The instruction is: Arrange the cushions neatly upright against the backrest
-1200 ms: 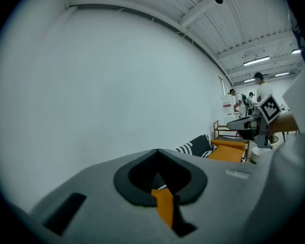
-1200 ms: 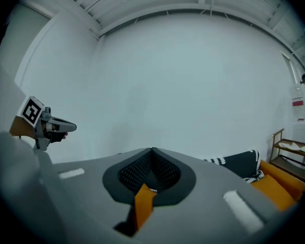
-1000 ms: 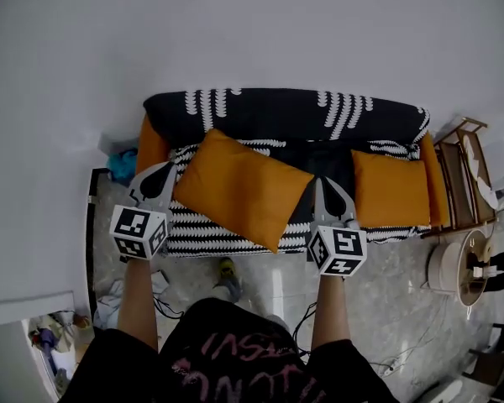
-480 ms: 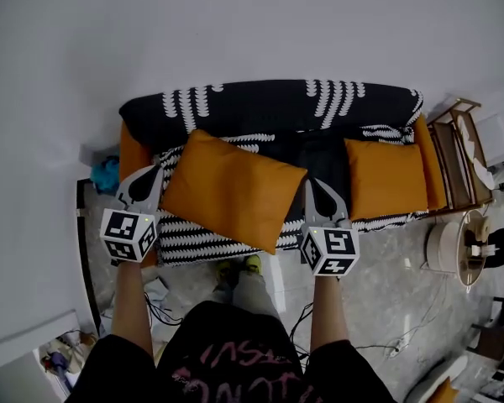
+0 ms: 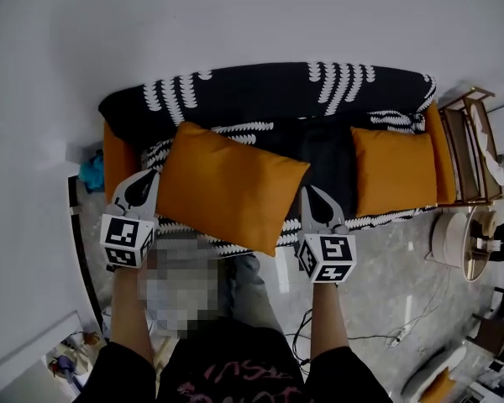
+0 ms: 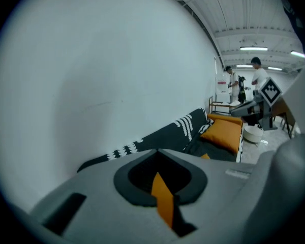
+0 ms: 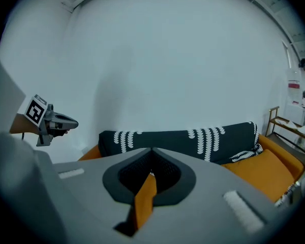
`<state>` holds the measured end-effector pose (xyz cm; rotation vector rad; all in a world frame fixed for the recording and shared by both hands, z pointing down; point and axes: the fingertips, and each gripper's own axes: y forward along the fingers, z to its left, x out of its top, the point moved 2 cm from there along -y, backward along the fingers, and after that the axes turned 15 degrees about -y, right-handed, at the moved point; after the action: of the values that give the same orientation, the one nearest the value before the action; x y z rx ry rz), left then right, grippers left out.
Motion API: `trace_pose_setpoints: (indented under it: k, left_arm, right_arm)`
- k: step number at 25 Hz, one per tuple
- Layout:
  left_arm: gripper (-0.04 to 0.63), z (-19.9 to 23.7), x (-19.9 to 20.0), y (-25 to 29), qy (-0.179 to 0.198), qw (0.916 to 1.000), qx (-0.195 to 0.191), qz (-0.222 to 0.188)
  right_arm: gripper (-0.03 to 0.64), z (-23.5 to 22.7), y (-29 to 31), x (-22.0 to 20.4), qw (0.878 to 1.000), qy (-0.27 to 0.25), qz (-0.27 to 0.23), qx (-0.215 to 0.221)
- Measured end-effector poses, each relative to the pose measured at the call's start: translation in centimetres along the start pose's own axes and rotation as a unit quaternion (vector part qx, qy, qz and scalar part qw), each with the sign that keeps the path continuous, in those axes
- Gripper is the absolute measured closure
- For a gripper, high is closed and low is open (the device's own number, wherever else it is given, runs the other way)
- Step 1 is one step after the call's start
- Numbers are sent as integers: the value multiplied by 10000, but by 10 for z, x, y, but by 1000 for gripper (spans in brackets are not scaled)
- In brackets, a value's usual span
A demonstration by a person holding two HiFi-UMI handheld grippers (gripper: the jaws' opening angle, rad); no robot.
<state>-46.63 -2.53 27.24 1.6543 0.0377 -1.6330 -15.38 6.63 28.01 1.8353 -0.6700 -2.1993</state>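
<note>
at centre frame we pinch the plump, smooth rectangular orange fabric cushion (image 5: 231,187), tilted, with left gripper (image 5: 149,181) and right gripper (image 5: 311,201) both clamped on its edges.

The large orange cushion (image 5: 231,187) is in the middle of the head view. It is held over the seat (image 5: 378,218), turned so that one corner points to 5 o'clock. The left tongs (image 5: 154,175) are closed on its 9 o'clock edge and the right tongs (image 5: 306,191) on its 3 o'clock corner; orange cloth shows between both pairs of jaws. The smaller orange cushion (image 5: 395,170) sits on the seat at 3 o'clock, beside the armrest (image 5: 445,154). The backrest (image 5: 269,99), under a black cover with white marks, runs along 12 o'clock.
</note>
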Motion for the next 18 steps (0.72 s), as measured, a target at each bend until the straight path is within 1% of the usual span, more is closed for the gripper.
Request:
trace_pose_setpoints:
  k: [2, 8, 12, 18]
  left_arm:
    - [591, 1, -12, 18, 87, 9998, -54, 175]
    - [591, 15, -49, 69, -198, 9990, -65, 388]
    - [591, 17, -79, 89, -158, 9977, -103, 657]
    - [591, 36, -120, 114, -236, 9960, -85, 852]
  right_arm:
    - [607, -1, 13, -15, 9999, 92, 134, 32]
    - [607, -5, 47, -73, 9976, 450, 532, -13]
    - [607, -2, 53, -117, 9942, 683, 835, -41]
    - [607, 5, 69, -178, 9885, 872, 1230, -82]
